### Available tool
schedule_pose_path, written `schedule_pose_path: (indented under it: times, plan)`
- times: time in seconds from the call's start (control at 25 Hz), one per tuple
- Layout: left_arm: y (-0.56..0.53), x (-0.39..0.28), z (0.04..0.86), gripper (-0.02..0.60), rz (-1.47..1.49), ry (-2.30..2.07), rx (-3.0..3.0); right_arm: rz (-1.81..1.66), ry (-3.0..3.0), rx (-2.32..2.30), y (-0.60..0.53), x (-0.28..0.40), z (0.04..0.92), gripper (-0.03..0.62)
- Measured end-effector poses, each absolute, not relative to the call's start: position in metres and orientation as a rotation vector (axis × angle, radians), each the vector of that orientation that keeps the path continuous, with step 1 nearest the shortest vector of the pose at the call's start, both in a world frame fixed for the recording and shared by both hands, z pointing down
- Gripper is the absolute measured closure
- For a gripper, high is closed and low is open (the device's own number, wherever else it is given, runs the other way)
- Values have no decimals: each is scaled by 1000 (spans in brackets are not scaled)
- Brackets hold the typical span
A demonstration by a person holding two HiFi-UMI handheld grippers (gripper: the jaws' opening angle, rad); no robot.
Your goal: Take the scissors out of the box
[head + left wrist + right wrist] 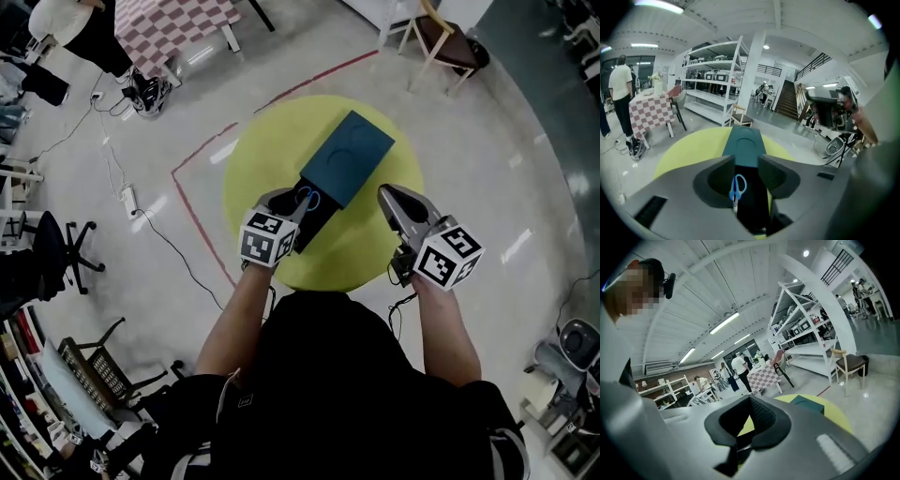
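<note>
Blue-handled scissors (737,186) lie in the open box (744,140) mid-table (689,145). The left gripper (746,159), jaws apart, must go down and pinch them. The right gripper (750,398) is clenched, empty.

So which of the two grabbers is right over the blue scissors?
The left gripper: its open jaws frame the blue scissors lying in the open box. The right gripper hangs off to the side of the box, jaws together and empty.
</note>
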State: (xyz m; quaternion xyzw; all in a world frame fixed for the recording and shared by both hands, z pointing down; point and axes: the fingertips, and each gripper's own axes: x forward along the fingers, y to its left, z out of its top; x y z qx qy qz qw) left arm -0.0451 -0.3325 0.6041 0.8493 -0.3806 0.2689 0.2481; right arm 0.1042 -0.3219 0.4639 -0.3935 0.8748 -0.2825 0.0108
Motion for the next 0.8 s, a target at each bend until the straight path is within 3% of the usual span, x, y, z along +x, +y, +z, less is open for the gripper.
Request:
schedule_pose_path:
  times: [0.04, 0.08, 0.8]
  plan:
    - [-333, -42, 614, 383, 736, -1014, 2300, -890, 2733, -1234, -322, 104, 467, 583]
    - [-334, -39, 624, 364, 745, -994, 2285, -898, 2736, -1238, -323, 104, 470, 583]
    - [-336, -28, 740, 373, 1117, -886, 2148, -1036, 2660, -1378, -320, 133, 517, 583]
